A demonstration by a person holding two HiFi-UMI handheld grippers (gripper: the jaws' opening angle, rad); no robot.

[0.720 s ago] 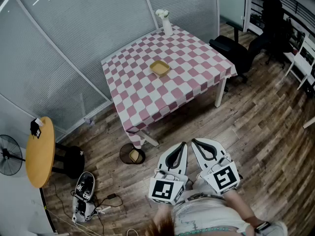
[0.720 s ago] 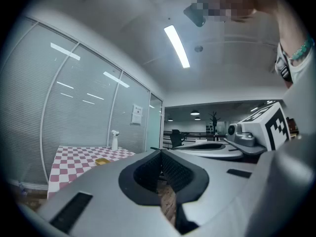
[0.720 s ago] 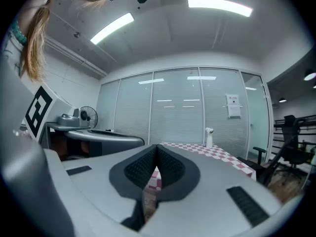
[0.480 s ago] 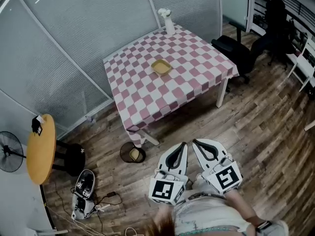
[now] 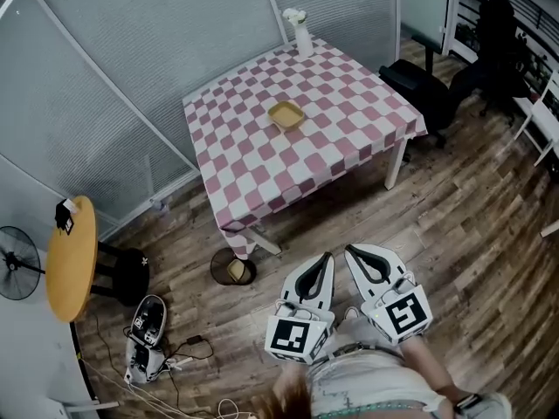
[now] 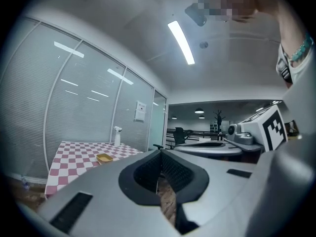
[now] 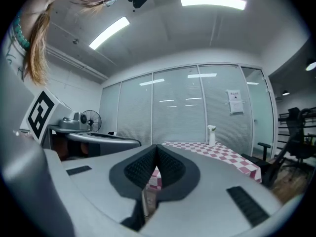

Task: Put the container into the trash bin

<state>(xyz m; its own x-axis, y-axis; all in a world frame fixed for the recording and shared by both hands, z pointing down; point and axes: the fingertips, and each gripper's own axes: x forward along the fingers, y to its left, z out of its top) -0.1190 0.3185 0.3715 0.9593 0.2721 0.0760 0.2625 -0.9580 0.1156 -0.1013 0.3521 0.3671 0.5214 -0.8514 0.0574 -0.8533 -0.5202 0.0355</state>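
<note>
On the checked table (image 5: 345, 138), the container (image 5: 286, 116) lies flat, mouth upward.

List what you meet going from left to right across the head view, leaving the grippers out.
black standing fan → round yellow-topped side table → round black trash bin on the floor → shallow yellow square container → black office chair

Something pale lies in the trash bin (image 5: 215, 269), too small to identify. The fan (image 5: 16, 274) is cut off by the left edge, the person (image 5: 367, 389) by the bottom edge. A checked cloth (image 5: 262, 168) hides the surface beneath and most of its legs (image 5: 393, 164).
</note>
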